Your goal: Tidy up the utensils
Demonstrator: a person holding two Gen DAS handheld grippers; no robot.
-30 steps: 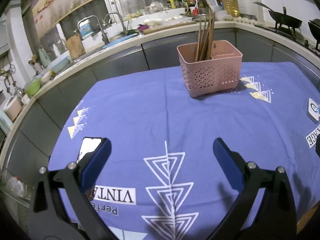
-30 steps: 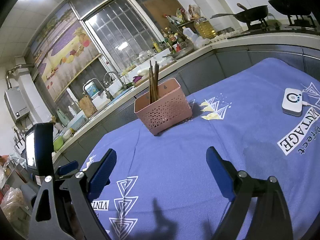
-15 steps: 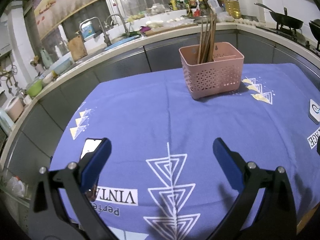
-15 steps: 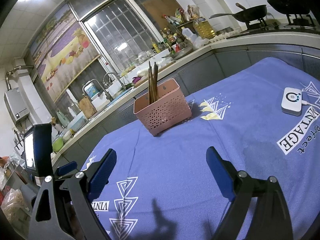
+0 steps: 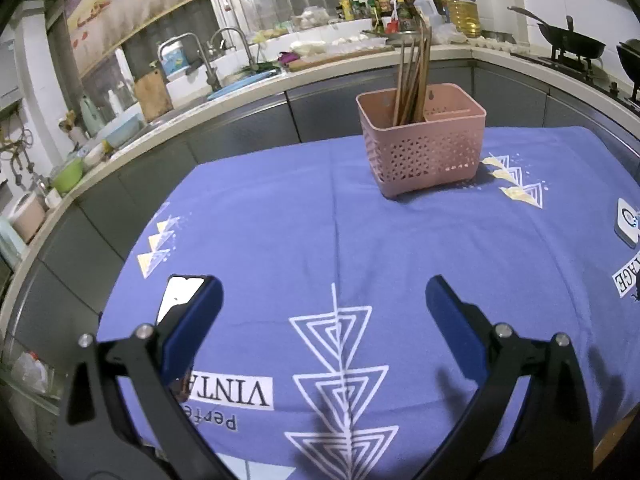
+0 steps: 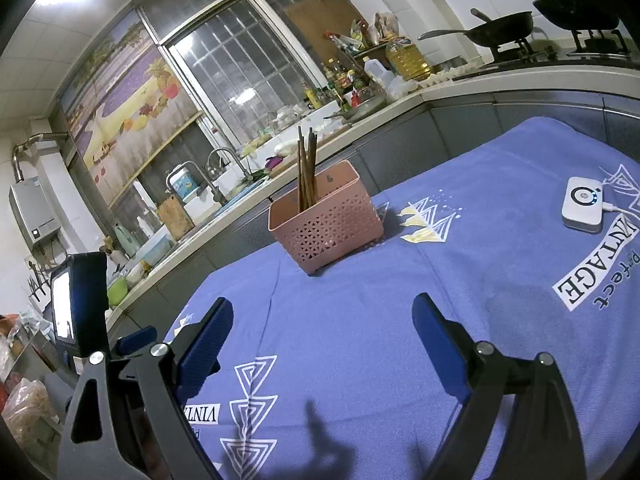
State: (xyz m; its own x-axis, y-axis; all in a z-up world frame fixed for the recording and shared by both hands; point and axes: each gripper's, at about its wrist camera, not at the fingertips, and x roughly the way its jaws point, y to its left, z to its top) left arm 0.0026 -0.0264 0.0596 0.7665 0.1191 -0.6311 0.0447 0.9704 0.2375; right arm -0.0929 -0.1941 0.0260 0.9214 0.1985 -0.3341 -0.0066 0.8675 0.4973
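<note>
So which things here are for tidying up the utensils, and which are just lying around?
For the job:
- pink basket
- chopsticks standing in its left compartment
- left gripper and right gripper, both open and holding nothing

Just lying about:
- white device with a cable, on the blue tablecloth
- phone by the left gripper
- wok on the stove

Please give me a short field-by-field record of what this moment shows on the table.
surface: blue printed tablecloth
holder: pink perforated plastic basket, upright, far side of the cloth
contents: brown wooden chopsticks, standing in its left compartment
other item: white rounded device, right of basket, cable attached
left gripper: open, empty
right gripper: open, empty
</note>
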